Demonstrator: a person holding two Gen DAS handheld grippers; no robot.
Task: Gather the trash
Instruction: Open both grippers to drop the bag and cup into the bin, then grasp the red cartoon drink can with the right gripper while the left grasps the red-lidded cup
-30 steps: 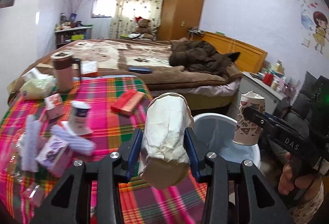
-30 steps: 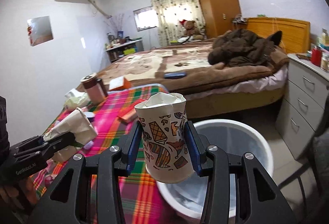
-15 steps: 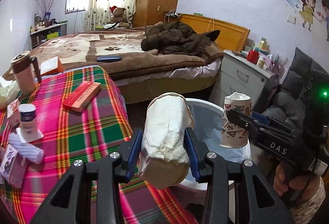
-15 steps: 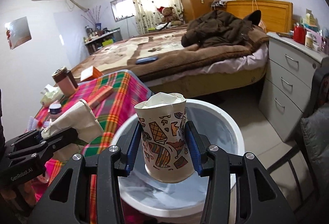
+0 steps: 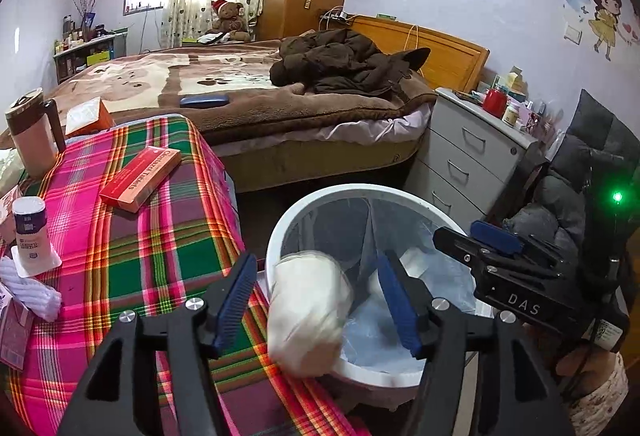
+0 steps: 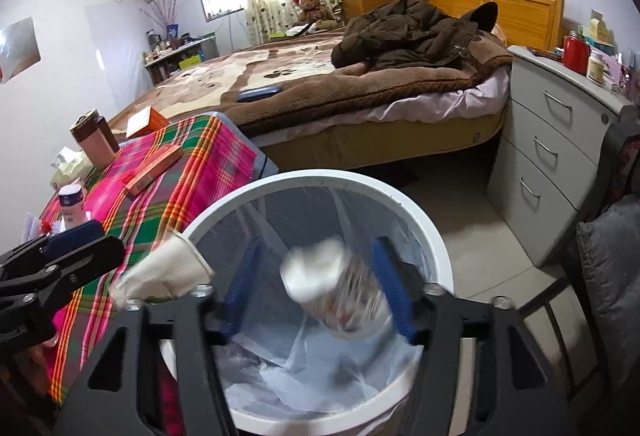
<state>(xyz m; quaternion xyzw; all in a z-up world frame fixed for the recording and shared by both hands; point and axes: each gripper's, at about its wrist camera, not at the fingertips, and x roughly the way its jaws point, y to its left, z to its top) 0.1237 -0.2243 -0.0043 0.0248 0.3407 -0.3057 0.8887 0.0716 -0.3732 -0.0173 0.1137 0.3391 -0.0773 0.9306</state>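
A white bin (image 5: 298, 206) with a clear liner stands beside the plaid table; it also shows in the right wrist view (image 6: 434, 236). My left gripper (image 5: 320, 308) is open over the bin's near rim, and a crumpled plain paper cup (image 5: 306, 320) falls free between its fingers; the cup also shows in the right wrist view (image 6: 168, 272). My right gripper (image 6: 318, 300) is open above the bin, and a blurred patterned paper cup (image 6: 336, 296) drops between its fingers. The right gripper (image 5: 496, 248) shows at the right in the left wrist view.
The plaid table (image 5: 132, 248) holds a red tablet box (image 5: 140, 178), a small white bottle (image 5: 30, 228), a brown mug (image 5: 32, 132) and packets at the left. A bed (image 5: 256, 96) lies behind, a grey drawer unit (image 5: 472, 152) to the right.
Both grippers have opened over the bin and let go of their cups, which are now falling. Both have moved closer over the bin.
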